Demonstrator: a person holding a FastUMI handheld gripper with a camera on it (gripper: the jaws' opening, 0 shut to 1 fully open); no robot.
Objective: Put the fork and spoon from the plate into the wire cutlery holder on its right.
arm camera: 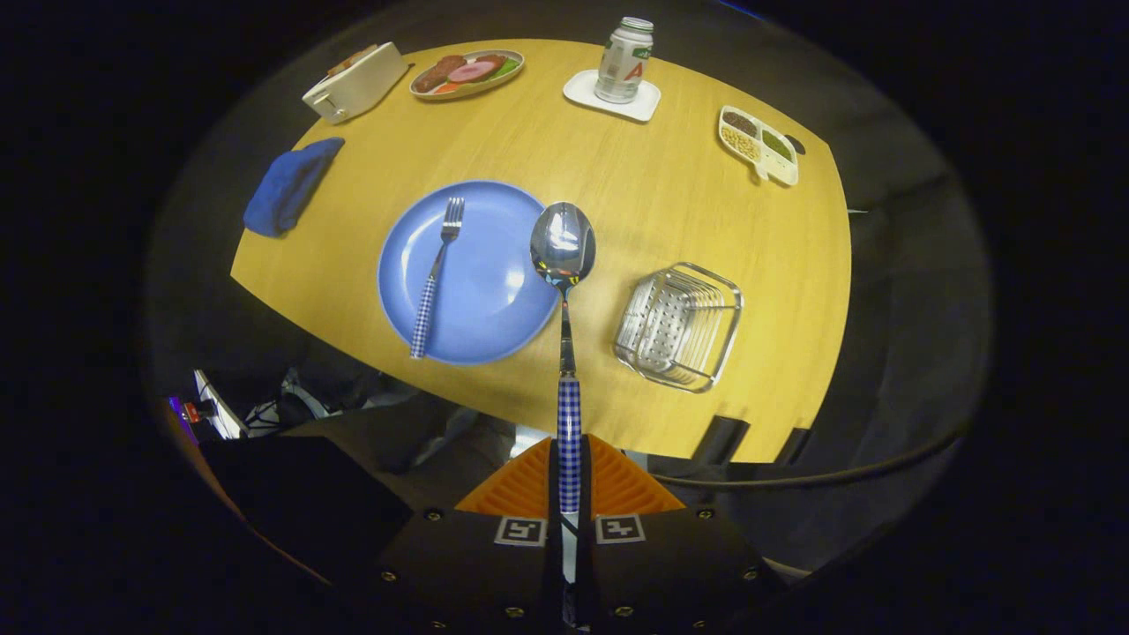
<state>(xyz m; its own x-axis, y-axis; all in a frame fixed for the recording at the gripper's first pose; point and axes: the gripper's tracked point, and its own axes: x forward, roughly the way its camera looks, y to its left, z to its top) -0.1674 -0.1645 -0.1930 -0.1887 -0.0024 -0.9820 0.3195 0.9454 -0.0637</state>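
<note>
While the gripper (570, 472) is squeezed tight on the spoon (564, 265) handle, the hard, smooth, light fork (434, 278) waits; grab its checked handle.

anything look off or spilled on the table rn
Nothing spilled or damaged. The gripper is shut on the spoon, raised above the table. The fork lies on the blue plate, its handle overhanging the rim. The wire holder is empty.

Gripper (570, 481) clamps the spoon (564, 265), raised above the table (635, 212). Bare wood separates plate (481, 300) and holder (679, 326), centre right. The holder's top is unobstructed; fork (434, 278) lies left on the plate.
</note>
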